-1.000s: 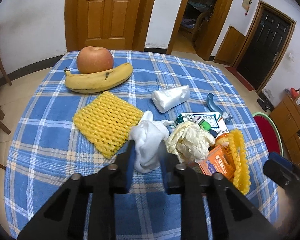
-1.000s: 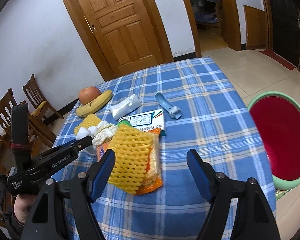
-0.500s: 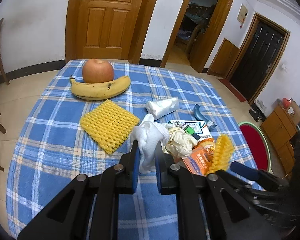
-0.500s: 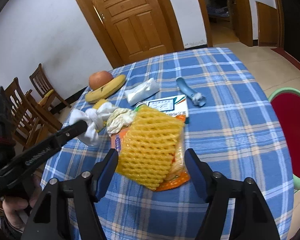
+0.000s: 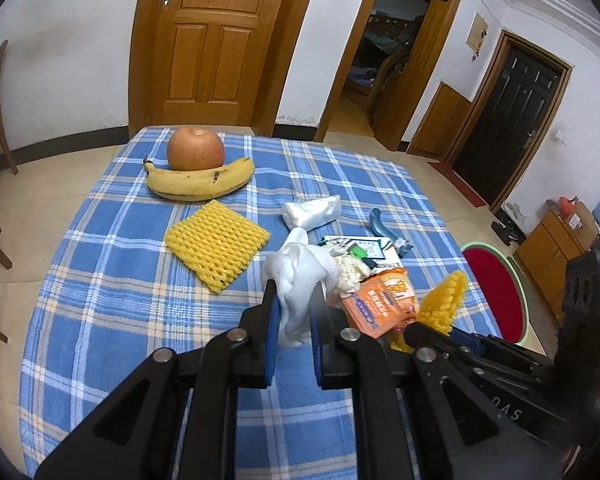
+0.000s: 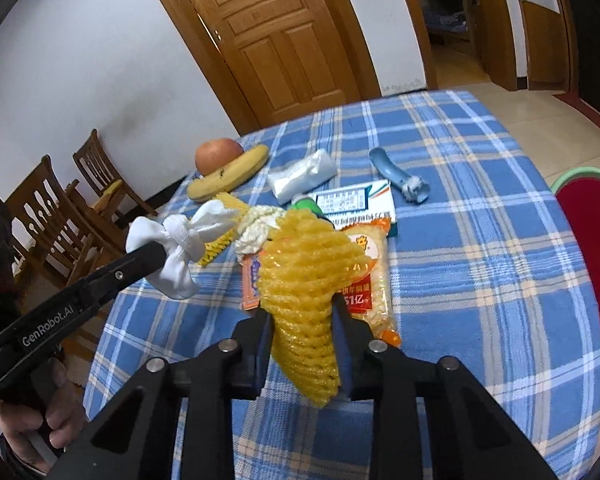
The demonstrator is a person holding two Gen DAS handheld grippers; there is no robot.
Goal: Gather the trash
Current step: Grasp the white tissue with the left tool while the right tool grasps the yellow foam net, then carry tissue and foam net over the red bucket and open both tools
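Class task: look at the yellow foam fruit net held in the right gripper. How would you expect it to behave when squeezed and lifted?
The yellow foam fruit net probably squashes easily: it narrows where the right gripper pinches it. It looks light, being open mesh. It seems springy rather than limp, since the part above the fingers stands up and fans out instead of drooping.
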